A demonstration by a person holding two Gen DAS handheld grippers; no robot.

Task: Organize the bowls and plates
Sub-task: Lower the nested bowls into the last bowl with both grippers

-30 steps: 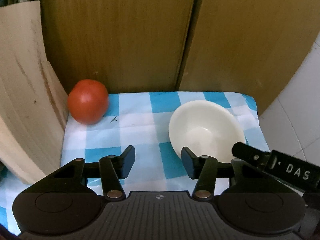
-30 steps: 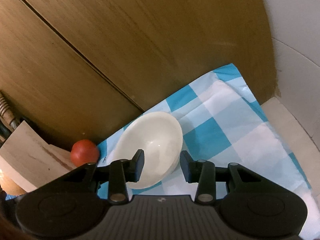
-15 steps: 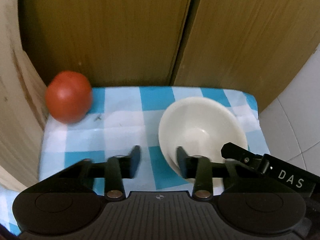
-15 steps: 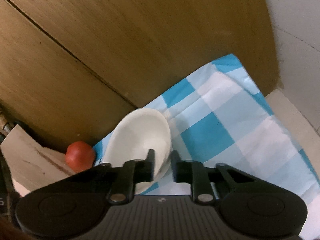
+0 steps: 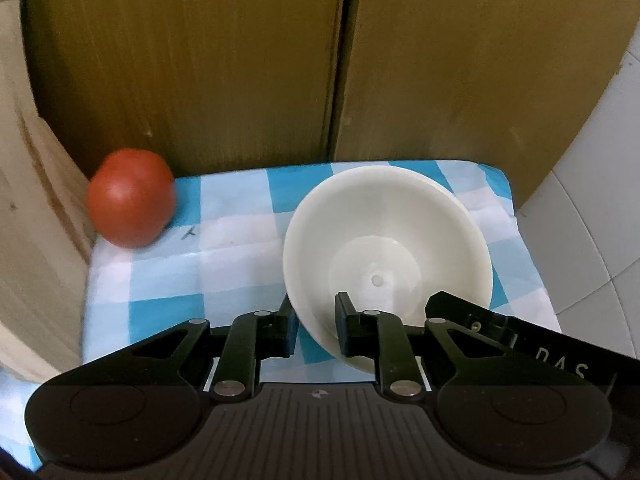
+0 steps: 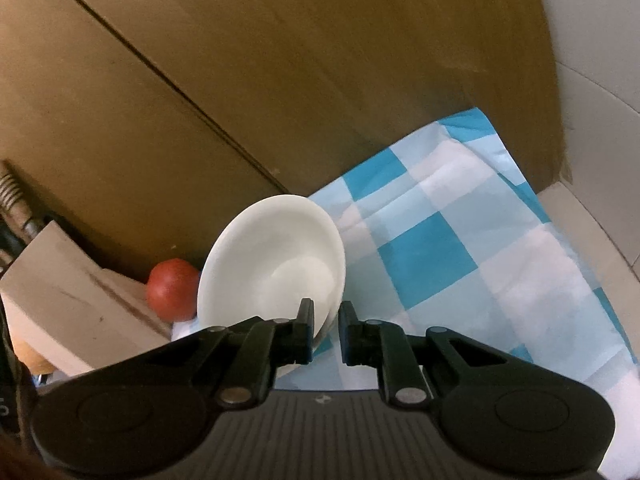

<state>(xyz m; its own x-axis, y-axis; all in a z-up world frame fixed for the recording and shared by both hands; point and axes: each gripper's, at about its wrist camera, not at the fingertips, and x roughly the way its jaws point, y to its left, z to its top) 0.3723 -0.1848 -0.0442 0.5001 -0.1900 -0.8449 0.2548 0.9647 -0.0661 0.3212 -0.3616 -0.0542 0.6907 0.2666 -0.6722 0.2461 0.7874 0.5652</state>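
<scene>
Both grippers clamp the rim of 1 white bowl point(image 5: 386, 248) on a blue-and-white checked cloth point(image 5: 240, 240), in front of brown cabinet doors point(image 5: 200, 60). The left gripper point(image 5: 314, 320) pinches the near-left part of the rim, 1 finger outside the wall and 1 inside the basin. In the right wrist view, the right gripper point(image 6: 325, 330) is pressed onto the near-right edge in the same way, with its left finger inside and its right finger outside.

The bowl sits toward the right half of the cloth, its far rim near the cabinet doors. It looks tipped rather than flat, but whether its base has left the cloth cannot be told.

The main risk, judging from this stance, is the hold itself: 2 narrow pinches on a smooth, sloping wall, both on the near side. If the hands pull apart or rise unevenly, the rim could slide out of 1 pair of pads and the bowl could swing or drop.

A red tomato point(image 5: 131, 198) lies at the far-left corner beside a wooden board point(image 5: 36, 240); a leftward sweep could knock it and start it rolling.

Both grippers angle downward from the near side, the left more steeply, its body close beside the right one's.
</scene>
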